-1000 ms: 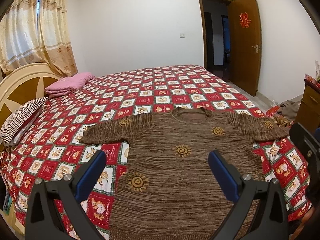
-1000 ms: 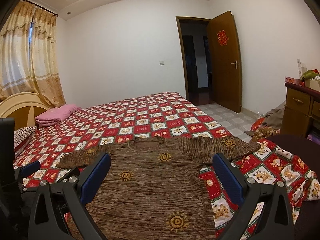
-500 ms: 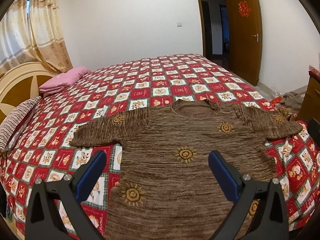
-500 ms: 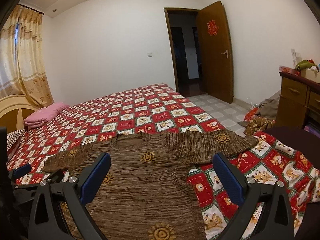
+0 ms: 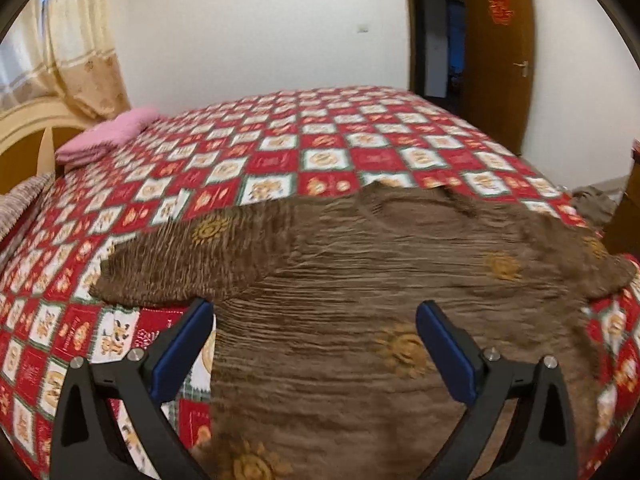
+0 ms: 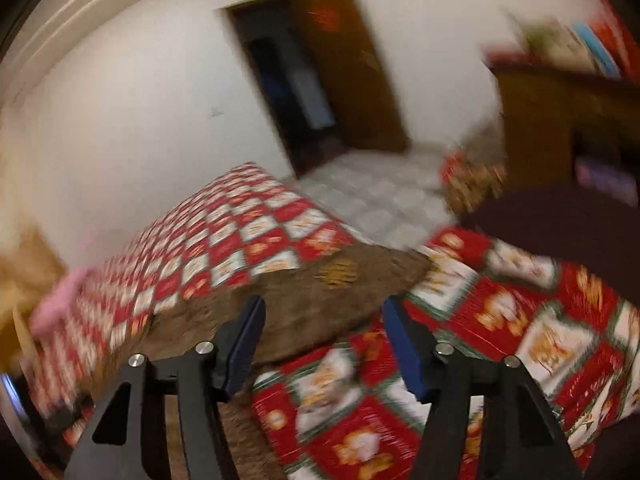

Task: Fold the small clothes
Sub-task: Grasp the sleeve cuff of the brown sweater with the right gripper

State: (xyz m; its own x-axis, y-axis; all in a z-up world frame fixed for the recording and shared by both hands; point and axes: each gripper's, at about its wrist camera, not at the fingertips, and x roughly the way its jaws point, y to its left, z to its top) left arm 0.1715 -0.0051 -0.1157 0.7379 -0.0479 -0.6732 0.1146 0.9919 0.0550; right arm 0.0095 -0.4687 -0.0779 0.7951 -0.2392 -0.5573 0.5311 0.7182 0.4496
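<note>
A brown knitted sweater (image 5: 380,272) with yellow sun motifs lies flat on the bed, sleeves spread to both sides. My left gripper (image 5: 314,332) is open and empty, low over the sweater's left side near the left sleeve (image 5: 192,260). In the blurred right wrist view, my right gripper (image 6: 324,328) is open and empty, just above the sweater's right sleeve (image 6: 320,292).
The bed has a red and white checked bedspread (image 5: 320,152). A folded pink cloth (image 5: 108,140) and a headboard are at the far left. A wooden cabinet (image 6: 560,128) stands to the right, an open door (image 5: 496,52) beyond, and clothes lie on the floor.
Both grippers have dropped closer to the sweater. The right gripper has swung right toward the right sleeve and its jaws stand narrower than before. The left has moved toward the left side.
</note>
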